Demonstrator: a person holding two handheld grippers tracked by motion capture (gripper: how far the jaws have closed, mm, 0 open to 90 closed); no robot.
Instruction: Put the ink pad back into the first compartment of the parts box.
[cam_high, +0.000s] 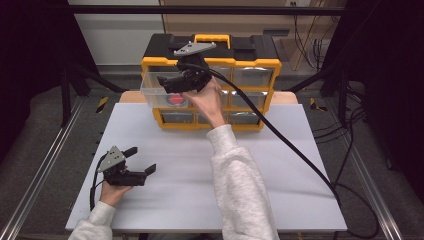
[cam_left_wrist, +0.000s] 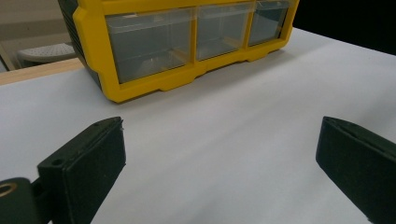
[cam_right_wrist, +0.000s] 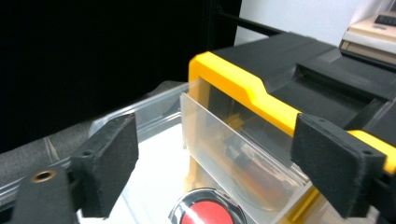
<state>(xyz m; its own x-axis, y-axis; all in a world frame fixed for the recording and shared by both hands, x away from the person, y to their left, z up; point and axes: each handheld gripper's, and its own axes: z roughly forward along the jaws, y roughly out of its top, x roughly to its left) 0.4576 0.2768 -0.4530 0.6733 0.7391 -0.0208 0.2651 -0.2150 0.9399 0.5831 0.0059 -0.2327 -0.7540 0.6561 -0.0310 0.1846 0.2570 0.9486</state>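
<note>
Yellow organizer stands far; the right gripper hovers, jaws wide, over its pulled-out clear drawer holding a red object. Left gripper rests near-left, jaws wide, empty. A careless dip could knock the drawer loose.

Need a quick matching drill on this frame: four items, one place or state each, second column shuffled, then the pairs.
Column 1:
1. left gripper
2. right gripper
3. red-topped round object
4. clear drawer

Column 2:
A. pulled out of the yellow organizer's left side
B. lying inside the open drawer
C. open, low over the bare white table, away from the organizer
D. open, fingers above the pulled-out drawer

Pairs: 1-C, 2-D, 3-B, 4-A
</note>
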